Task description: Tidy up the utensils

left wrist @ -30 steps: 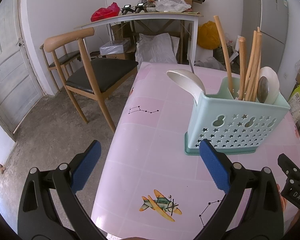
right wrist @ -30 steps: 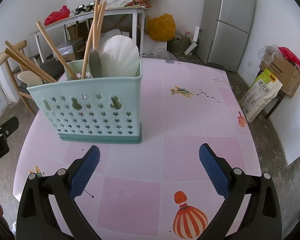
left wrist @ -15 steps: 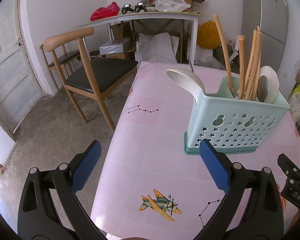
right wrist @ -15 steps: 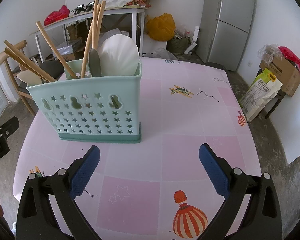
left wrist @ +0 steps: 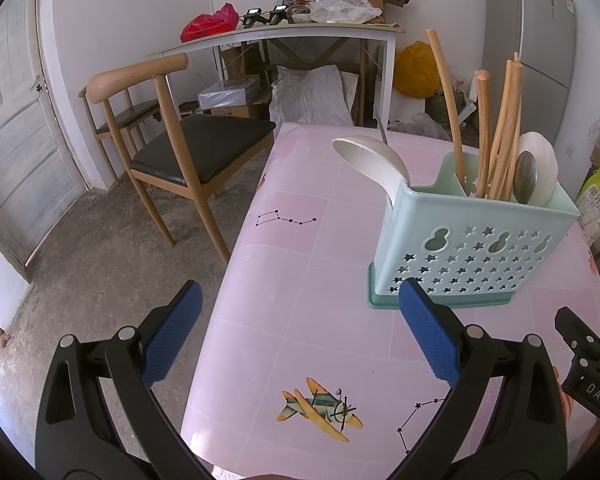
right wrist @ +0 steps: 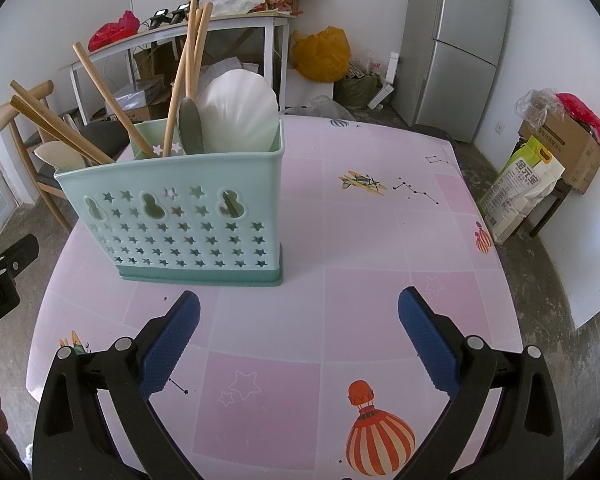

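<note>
Nothing has shifted since a second ago: both grippers hold the same pose and the caddy has not moved. Left wrist view: left gripper (left wrist: 298, 316) hovers low over the near-left edge of the pink table (left wrist: 300, 280), jaws spread wide and empty, left pad out over the concrete floor (left wrist: 100, 256), right pad in front of the caddy's base. The mint utensil caddy (left wrist: 472, 248) stands upright on the table, a white ladle (left wrist: 374, 158) leaning out of its left end, wooden handles (left wrist: 500, 128) and a metal spoon (left wrist: 526, 178) upright inside. Right wrist view: right gripper (right wrist: 299, 314) hovers level above the table, jaws wide apart, holding nothing; the caddy sits ahead to the left, with a white scalloped plate (right wrist: 240, 116) in its right compartment.
</note>
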The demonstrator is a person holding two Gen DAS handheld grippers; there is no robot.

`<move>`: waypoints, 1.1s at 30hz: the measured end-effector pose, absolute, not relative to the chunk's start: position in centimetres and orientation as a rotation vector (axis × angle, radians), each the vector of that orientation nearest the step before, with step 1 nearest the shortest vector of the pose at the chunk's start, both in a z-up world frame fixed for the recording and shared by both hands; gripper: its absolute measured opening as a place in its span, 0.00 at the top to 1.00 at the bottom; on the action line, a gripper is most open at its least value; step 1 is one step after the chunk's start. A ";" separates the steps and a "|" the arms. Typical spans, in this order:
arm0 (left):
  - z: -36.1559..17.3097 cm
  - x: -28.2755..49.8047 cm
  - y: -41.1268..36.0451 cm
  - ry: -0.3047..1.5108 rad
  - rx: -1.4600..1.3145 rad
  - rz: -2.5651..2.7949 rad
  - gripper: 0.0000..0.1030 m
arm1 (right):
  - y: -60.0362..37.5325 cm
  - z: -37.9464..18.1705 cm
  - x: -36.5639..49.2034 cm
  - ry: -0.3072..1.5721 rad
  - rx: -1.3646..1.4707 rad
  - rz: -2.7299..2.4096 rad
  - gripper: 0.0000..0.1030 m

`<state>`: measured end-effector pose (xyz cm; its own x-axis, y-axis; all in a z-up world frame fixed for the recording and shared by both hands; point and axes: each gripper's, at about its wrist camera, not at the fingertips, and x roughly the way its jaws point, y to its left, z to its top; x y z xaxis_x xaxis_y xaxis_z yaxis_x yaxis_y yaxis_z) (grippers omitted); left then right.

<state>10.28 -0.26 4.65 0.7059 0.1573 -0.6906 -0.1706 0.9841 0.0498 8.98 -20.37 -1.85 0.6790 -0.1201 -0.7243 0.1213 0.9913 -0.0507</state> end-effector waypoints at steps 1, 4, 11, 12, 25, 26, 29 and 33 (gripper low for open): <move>4.7 10.3 -0.3 0.765 -0.018 0.183 0.08 | -20.4 -1.8 9.0 0.813 0.001 -0.135 0.06; 4.7 10.3 -0.2 0.765 -0.017 0.182 0.08 | -20.4 -1.8 9.0 0.814 0.002 -0.136 0.06; 4.3 10.3 -0.7 0.769 -0.017 0.176 0.08 | -20.4 -1.8 8.9 0.814 0.002 -0.135 0.06; 4.3 10.3 -0.9 0.768 -0.016 0.176 0.08 | -20.4 -1.8 8.9 0.814 0.002 -0.134 0.06; 4.2 10.4 -1.0 0.768 -0.018 0.176 0.08 | -20.2 -1.8 8.9 0.814 0.002 -0.133 0.06; 4.3 10.3 -0.9 0.769 -0.018 0.176 0.08 | -20.2 -1.8 8.9 0.814 0.002 -0.133 0.06; 4.3 10.3 -0.8 0.769 -0.018 0.176 0.08 | -20.2 -1.8 8.9 0.814 0.001 -0.133 0.06; 4.3 10.3 -0.8 0.769 -0.018 0.175 0.08 | -20.2 -1.8 8.9 0.815 0.001 -0.133 0.06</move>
